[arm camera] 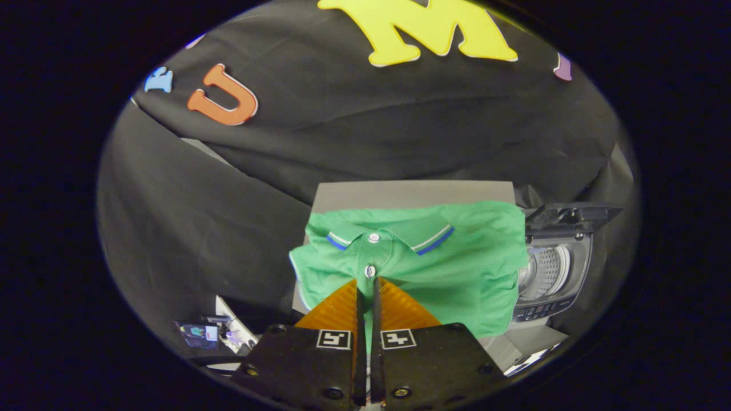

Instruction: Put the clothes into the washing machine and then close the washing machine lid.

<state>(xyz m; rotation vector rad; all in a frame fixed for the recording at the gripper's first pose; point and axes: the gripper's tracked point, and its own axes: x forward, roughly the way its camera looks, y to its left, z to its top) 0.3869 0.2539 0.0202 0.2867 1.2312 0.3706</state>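
Pinching the green polo shirt [457,257], hand-held gripper [368,283] beside open washing machine [551,274]

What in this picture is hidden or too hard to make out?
- Shirt: its lower part is hidden behind the fingers, which are nearly closed, so whether they pinch the cloth is unclear.
- Washing machine: the shirt covers its near side; only part of the drum shows under the raised lid.
- Grey table: mostly covered by the shirt.
- Small clutter beside the fingers: too small to identify.

green polo shirt [457,262], blue-striped collar [435,238]
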